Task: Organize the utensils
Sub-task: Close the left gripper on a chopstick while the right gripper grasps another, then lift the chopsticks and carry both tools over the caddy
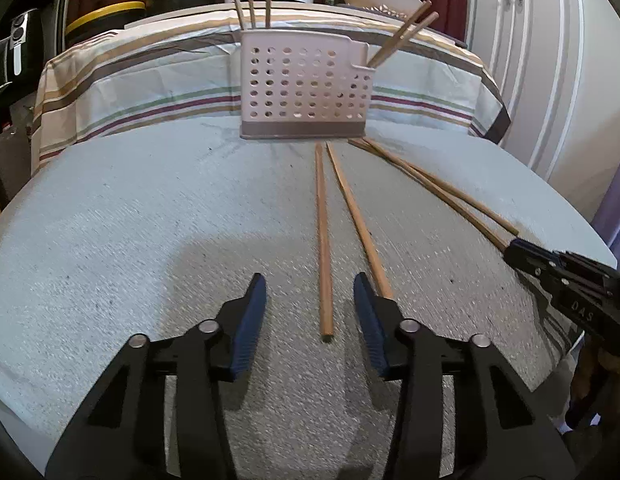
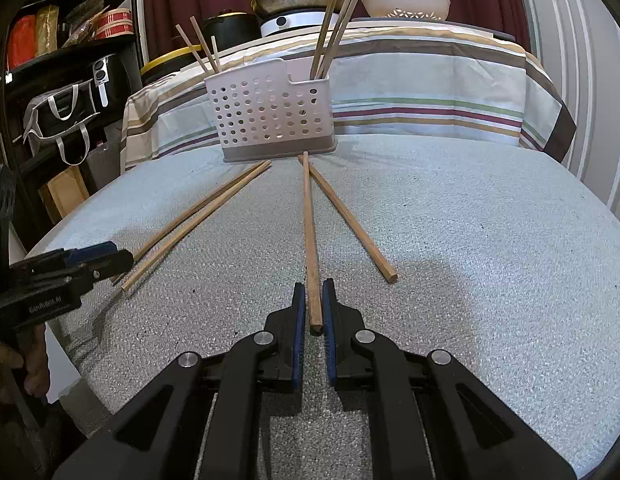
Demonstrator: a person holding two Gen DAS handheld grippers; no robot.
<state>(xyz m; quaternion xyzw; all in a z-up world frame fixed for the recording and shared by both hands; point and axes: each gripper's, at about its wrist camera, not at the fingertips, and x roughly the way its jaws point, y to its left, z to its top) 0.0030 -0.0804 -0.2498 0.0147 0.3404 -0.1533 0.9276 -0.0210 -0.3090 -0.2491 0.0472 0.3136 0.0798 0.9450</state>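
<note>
Both grippers at the loose chopsticks, sorting partly done.
Left wrist view: left gripper (image 1: 310, 292) gapes wide, empty, astride one chopstick (image 1: 323, 240); the perforated caddy (image 1: 302, 88) already holds several. Right wrist view: right gripper (image 2: 314, 300) is pinched on a chopstick (image 2: 310, 232); four chopsticks seem left on the table (image 2: 490, 260).

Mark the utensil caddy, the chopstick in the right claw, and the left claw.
utensil caddy (image 2: 270, 112), right wrist view, perforated front wall.
chopstick (image 2: 310, 232), right wrist view, mid-shaft ahead of the pads.
left claw (image 1: 310, 312), left wrist view, midway between its open fingertips.
</note>
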